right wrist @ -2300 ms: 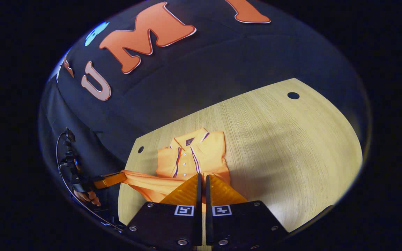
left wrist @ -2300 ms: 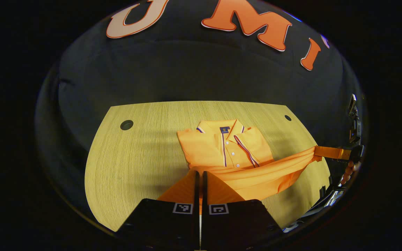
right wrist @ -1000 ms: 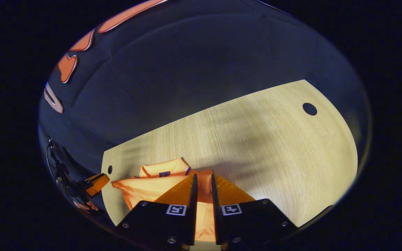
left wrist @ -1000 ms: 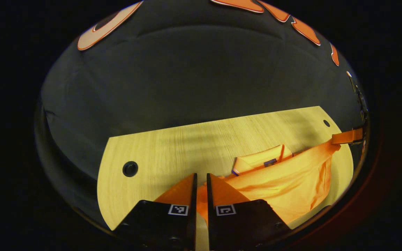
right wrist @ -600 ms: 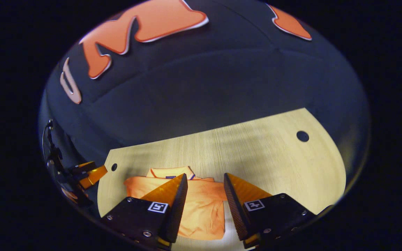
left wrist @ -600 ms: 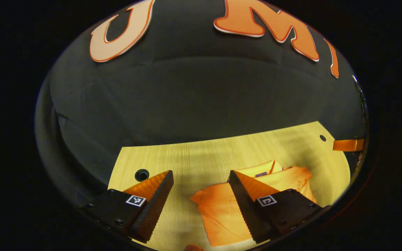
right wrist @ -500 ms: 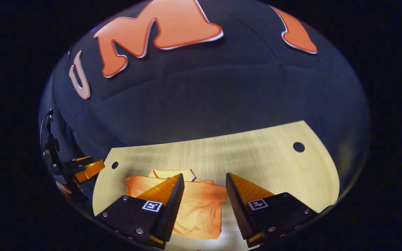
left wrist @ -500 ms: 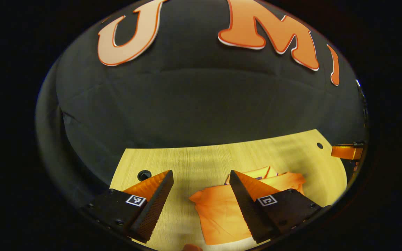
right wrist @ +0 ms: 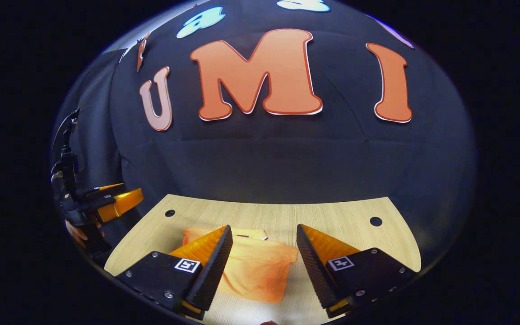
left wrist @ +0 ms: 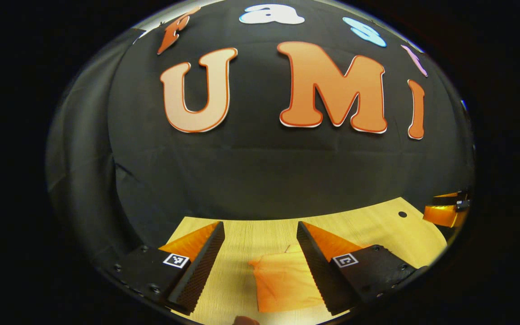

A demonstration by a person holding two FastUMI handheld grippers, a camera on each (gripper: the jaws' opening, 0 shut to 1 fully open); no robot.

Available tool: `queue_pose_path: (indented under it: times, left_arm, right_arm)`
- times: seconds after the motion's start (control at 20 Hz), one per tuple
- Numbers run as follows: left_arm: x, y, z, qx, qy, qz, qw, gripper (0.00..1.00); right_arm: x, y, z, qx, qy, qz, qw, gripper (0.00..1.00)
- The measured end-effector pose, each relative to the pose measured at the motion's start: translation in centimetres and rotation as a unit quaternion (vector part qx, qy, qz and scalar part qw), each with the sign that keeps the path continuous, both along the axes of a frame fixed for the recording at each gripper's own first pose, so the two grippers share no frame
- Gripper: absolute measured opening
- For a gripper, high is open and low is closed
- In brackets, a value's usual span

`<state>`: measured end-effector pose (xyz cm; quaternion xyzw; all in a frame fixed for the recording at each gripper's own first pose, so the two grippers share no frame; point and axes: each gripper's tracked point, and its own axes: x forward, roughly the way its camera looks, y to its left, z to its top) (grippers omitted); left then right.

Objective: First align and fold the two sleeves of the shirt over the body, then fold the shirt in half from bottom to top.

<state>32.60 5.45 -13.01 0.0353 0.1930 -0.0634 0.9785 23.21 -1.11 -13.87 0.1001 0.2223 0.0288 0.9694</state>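
Left gripper (left wrist: 260, 234): fingers spread wide apart, nothing between them, held above the near part of the pale wood-grain table (left wrist: 242, 234). Folded orange polo shirt (left wrist: 282, 282) lying flat on the table below and just right of the gap, partly hidden behind the right-hand finger. Round cable hole (left wrist: 402, 214) near the table's far right corner. Right gripper (left wrist: 443, 212) seen at the far right edge, off past the table corner.

Right gripper (right wrist: 262, 237): fingers likewise spread wide, empty, raised over the table (right wrist: 332, 221). Shirt (right wrist: 260, 268) lying between and below the two fingers, collar end toward the black cloth wall (right wrist: 287, 158), lower half doubled up over the upper. Two round holes (right wrist: 376, 221) in the far corners of the table. Left gripper (right wrist: 115, 201) at the left edge, held clear of the table's side, apart from the shirt.
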Motion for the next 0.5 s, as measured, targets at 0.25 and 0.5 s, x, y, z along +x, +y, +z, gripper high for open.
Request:
queue_pose_path:
  times: [0.25,0.5]
  left_arm:
    - [-5.2,-1.5,4.0,-0.018,-0.054,-0.006,0.998,0.99]
    - [-8.9,-3.4,7.9,-0.06,-0.094,-0.013,0.994,0.99]
  right_arm:
    - [-3.3,0.3,3.8,-0.002,-0.061,-0.017,0.998,0.9]
    - [-6.1,1.5,5.1,0.006,-0.102,-0.016,0.995,0.89]
